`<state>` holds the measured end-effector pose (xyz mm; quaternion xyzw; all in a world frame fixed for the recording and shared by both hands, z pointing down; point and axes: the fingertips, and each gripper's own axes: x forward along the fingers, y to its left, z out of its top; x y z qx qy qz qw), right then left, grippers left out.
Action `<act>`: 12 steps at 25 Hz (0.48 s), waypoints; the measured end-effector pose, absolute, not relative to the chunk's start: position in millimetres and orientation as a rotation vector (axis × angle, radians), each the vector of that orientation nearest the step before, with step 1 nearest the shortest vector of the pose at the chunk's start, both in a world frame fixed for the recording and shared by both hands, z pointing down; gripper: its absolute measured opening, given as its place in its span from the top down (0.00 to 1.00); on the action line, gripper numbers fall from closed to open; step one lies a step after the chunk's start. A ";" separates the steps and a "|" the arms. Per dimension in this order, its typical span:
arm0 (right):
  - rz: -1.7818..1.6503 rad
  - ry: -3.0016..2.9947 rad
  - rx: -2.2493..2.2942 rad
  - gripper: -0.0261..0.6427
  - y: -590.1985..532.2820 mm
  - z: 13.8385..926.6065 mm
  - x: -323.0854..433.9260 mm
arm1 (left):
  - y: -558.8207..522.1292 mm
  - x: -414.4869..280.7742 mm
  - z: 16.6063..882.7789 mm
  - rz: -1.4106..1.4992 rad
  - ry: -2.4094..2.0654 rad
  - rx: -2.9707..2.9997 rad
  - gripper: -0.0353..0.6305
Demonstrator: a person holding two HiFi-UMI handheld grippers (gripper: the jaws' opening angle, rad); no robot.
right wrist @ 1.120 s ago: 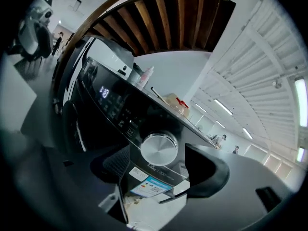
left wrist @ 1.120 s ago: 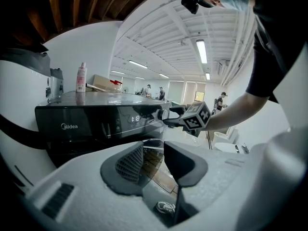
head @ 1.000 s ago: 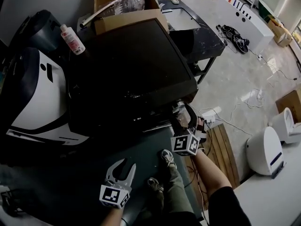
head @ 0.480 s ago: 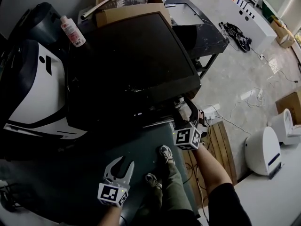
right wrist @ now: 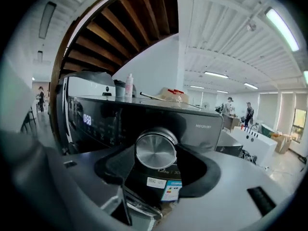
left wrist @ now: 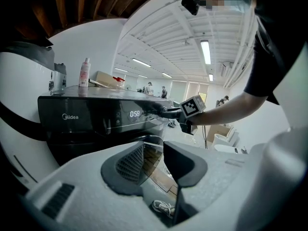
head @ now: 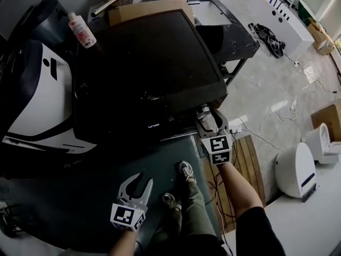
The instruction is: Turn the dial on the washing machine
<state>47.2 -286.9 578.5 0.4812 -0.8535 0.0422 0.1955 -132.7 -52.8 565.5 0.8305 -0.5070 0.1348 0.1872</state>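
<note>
Two things have shifted over the last second. The right hand-held gripper (head: 212, 122) has moved in closer to the front right corner of the washing machine (head: 149, 68). Its marker cube (head: 218, 145) has also rolled, so that one face now looks almost squarely up at the head view where two faces showed before.

In the right gripper view the round silver dial (right wrist: 155, 150) sits on the dark control panel, directly between the jaws. Both pads are closed in against its rim on either side, so the grip looks made. I judge the reach to be over and the twist either just begun or about to begin. The roll of the cube fits a wrist turn, though I cannot tell from the pictures whether the dial itself has rotated.

The display (left wrist: 134, 113) reads 0:58, and a change there would confirm the turn.

The left hand-held gripper (head: 139, 184) hangs low in front of the machine, well apart from it. Its jaws are spread and hold nothing, with only floor and a shoe (left wrist: 163, 207) showing between them.
</note>
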 end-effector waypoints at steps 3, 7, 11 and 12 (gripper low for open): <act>0.181 -2.417 1.345 0.55 -287.8 577.9 47.8 | -54.1 -128.5 565.3 0.377 -1.418 2.341 0.76; 0.297 -2.463 1.346 0.55 -288.3 577.9 48.7 | -55.6 -124.1 564.9 0.376 -1.407 2.346 0.76; 0.516 -2.517 1.369 0.55 -290.0 580.3 51.5 | -57.4 -121.6 564.8 0.373 -1.403 2.346 0.76; 0.596 -2.536 1.376 0.55 -290.6 581.1 52.5 | -57.5 -120.7 564.8 0.372 -1.401 2.346 0.76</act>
